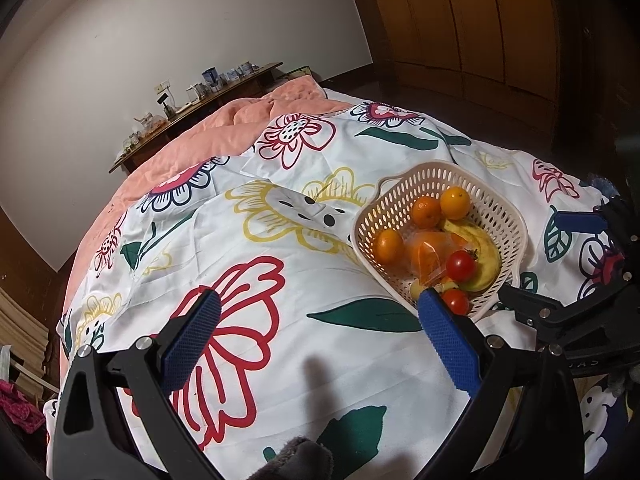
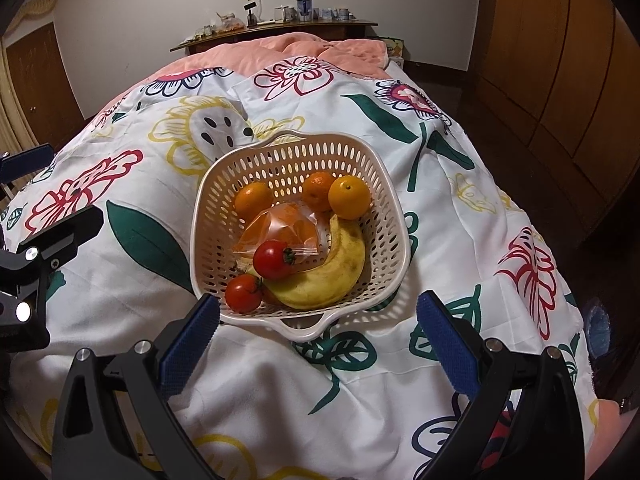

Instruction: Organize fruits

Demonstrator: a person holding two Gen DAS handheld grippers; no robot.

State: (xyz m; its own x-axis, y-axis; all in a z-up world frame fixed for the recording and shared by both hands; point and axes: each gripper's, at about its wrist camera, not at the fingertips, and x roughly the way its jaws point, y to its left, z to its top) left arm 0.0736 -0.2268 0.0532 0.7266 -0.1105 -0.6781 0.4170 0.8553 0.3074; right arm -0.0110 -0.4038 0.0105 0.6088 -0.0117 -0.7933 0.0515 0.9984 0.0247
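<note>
A cream perforated plastic basket [image 2: 390, 200] sat on the bed, on a white quilt printed with large red, yellow and green flowers [image 2: 460, 240]. The right hand-held gripper [image 2: 318, 334] hung just short of the basket's near handle, its blue-padded fingers [image 2: 190, 340] spread wide with nothing between them, the basket lying straight ahead of the gap. The left hand-held gripper [image 1: 320, 328] was also spread wide and empty, over a red flower on the quilt; the basket lay ahead of it and to its right, the tip of its right finger overlapping the basket's near rim in that view, though I could not tell whether they touched.

Inside the basket, a yellow curved banana [image 2: 332, 276] lay along the side nearest the right hand-held gripper. Two small red tomatoes sat against it, one [image 2: 273, 259] resting higher, the other [image 2: 243, 293] by the near rim. A clear plastic bag of orange pieces [image 2: 286, 228] lay in the middle, touching the banana. Three round oranges lined the far side: one [image 2: 253, 201] to the left, one [image 2: 318, 191] in the middle, and the brightest [image 2: 349, 197] at the right, touching its neighbour.

Beyond the quilt lay a salmon-pink blanket [image 2: 304, 46].
</note>
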